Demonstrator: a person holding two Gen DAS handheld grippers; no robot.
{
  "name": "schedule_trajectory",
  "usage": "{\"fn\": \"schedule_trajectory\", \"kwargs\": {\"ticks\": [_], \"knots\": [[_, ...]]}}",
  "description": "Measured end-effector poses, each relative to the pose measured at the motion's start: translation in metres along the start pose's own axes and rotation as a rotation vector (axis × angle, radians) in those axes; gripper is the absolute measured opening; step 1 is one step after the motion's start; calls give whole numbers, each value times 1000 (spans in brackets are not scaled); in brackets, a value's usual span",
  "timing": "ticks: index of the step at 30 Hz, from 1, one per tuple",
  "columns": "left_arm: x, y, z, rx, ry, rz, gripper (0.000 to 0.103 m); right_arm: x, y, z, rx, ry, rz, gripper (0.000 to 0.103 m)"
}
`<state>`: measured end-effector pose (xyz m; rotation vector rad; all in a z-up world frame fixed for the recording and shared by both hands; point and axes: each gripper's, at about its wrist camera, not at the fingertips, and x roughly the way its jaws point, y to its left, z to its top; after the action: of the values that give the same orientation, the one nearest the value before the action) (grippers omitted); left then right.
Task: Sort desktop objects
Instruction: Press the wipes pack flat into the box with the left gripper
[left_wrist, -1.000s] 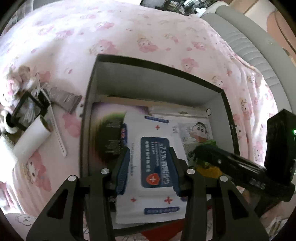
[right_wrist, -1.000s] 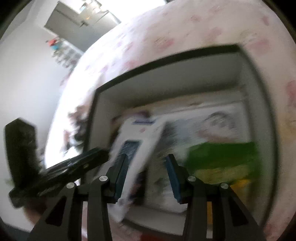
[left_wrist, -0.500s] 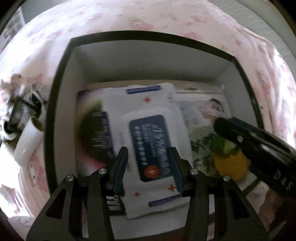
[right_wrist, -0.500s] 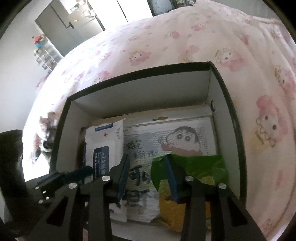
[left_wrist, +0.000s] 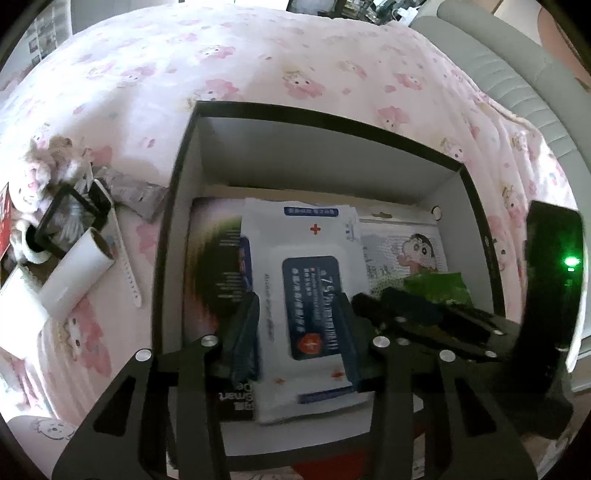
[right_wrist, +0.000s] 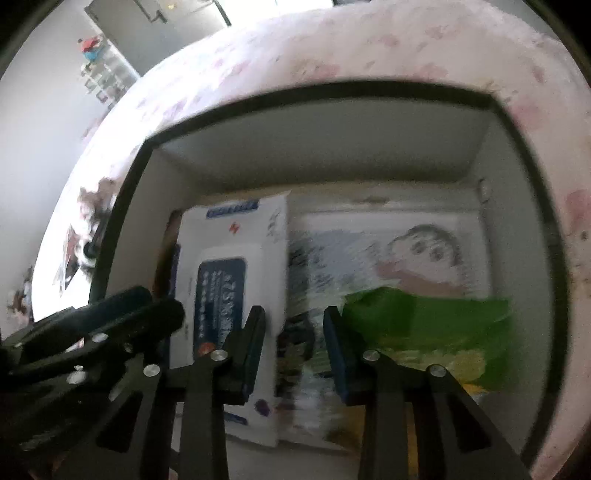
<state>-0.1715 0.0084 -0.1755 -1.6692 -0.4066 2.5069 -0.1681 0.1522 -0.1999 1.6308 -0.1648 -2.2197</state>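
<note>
Inside the black-rimmed box (left_wrist: 177, 206), on the pink cartoon-print bedspread (left_wrist: 258, 59), four things are already packed flat. The white wet-wipes pack (left_wrist: 310, 280) with its dark blue label lies near the box's middle, overlapping a dark printed packet (left_wrist: 214, 266) against the left wall. To the right of the wipes sits a cartoon-character packet (left_wrist: 406, 251), and on its near end a green-and-yellow snack bag (right_wrist: 424, 317).

Left gripper (left_wrist: 301, 332) hangs over the wipes pack, jaws closing. The pack shows between the fingers, but whether the pads touch it I cannot tell; they look clear of it. Right gripper (right_wrist: 293, 343) hangs over the seam between the wipes and the cartoon packet, just left of the snack bag, jaws also closing with nothing seen pinched. That view is smeared, so contact is uncertain.

Outside the box, beyond its left wall, unsorted items lie in a loose cluster: a white paper roll (left_wrist: 74, 273), a watch with a pale strap (left_wrist: 110, 225), a grey sachet (left_wrist: 140, 192), an open black square frame (left_wrist: 70, 218), and a small plush toy (left_wrist: 40, 173).

Judgement: roughly halfway. The box holds the flat packets; the left-hand cluster still needs moving in. The current step looks like settling or nudging the packed items.
</note>
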Motion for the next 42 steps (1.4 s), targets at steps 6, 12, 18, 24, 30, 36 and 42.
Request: {"fn": "schedule_trajectory", "kwargs": {"ticks": [6, 12, 18, 24, 30, 36, 42], "knots": [[-4, 5, 1, -10, -13, -39, 41, -6, -7, 3, 63, 14, 183, 30], [10, -29, 0, 117, 15, -5, 47, -54, -24, 2, 76, -196, -45, 30], [41, -53, 3, 172, 59, 128, 47, -48, -28, 3, 75, -194, -164, 30], [38, -15, 15, 12, 60, 200, 43, -42, -16, 3, 43, -174, -96, 30], [21, -8, 20, 1, 22, 81, 39, -26, 2, 4, 10, -128, -62, 27], [22, -1, 50, 23, -30, 39, 39, -27, 10, -2, -27, -145, -86, 27], [43, -7, 73, 49, -15, 148, 38, -8, 25, -4, -60, -59, 87, 27]]}}
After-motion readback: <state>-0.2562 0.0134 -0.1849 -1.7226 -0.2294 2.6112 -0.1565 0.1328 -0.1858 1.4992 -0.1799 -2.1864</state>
